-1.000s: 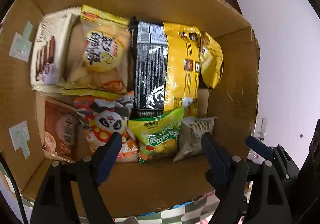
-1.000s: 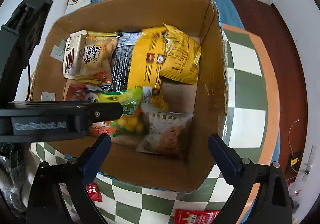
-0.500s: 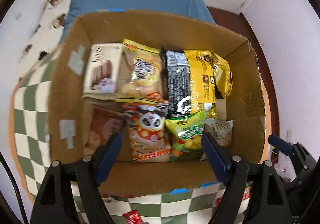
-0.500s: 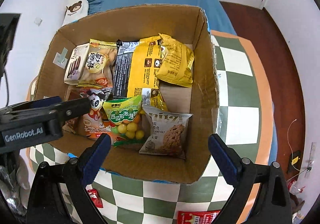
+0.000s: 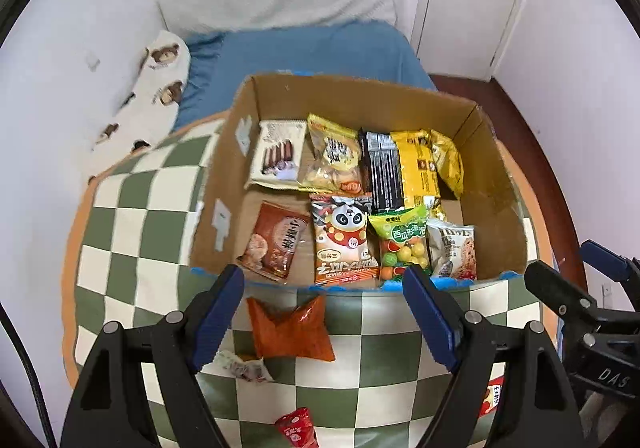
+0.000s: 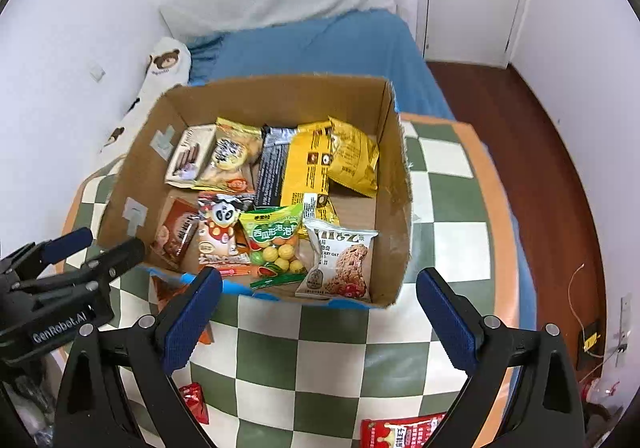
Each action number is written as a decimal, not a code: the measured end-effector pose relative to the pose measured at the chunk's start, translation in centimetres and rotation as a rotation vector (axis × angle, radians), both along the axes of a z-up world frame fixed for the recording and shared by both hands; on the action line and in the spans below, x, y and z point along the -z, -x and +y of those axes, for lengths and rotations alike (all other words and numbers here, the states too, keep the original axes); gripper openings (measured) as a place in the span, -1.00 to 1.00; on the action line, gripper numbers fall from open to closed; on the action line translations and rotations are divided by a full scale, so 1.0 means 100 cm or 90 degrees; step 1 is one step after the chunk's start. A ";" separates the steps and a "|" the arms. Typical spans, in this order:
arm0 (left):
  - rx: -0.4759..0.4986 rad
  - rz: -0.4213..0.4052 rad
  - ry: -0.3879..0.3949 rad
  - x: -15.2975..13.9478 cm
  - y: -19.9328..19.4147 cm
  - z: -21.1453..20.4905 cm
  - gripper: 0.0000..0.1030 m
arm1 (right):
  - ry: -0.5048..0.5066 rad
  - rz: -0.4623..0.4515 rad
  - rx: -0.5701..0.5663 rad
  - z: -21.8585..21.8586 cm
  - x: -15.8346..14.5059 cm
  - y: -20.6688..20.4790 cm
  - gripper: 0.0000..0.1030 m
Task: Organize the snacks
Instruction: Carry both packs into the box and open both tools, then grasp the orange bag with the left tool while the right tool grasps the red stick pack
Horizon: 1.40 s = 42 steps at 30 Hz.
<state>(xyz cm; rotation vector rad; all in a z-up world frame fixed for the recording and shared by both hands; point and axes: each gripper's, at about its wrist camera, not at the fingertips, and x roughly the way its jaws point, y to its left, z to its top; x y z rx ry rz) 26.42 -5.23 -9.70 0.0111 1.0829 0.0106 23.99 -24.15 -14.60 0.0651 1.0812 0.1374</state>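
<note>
Both your grippers, left [image 5: 324, 312] and right [image 6: 318, 314], hang spread and empty, pulled back from over the cardboard box [image 5: 500, 184] of snacks. Loose packets like the orange packet [image 5: 290, 330] now show on the checkered table [image 5: 140, 232], so collect those next.

Snack packets [image 5: 346, 244] inside box [image 5: 500, 208] on table [image 5: 132, 232], loose packet [image 5: 290, 330] before box, bed [image 5: 320, 52] behind.

Cardboard box [image 6: 400, 184] of snack packets on checkered table [image 6: 320, 352]; right gripper [image 6: 318, 314] fingers spread.
</note>
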 end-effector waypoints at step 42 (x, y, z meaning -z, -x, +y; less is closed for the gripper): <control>-0.188 0.261 0.089 0.141 0.116 0.087 0.57 | -0.170 0.317 0.341 -0.138 0.220 0.145 0.46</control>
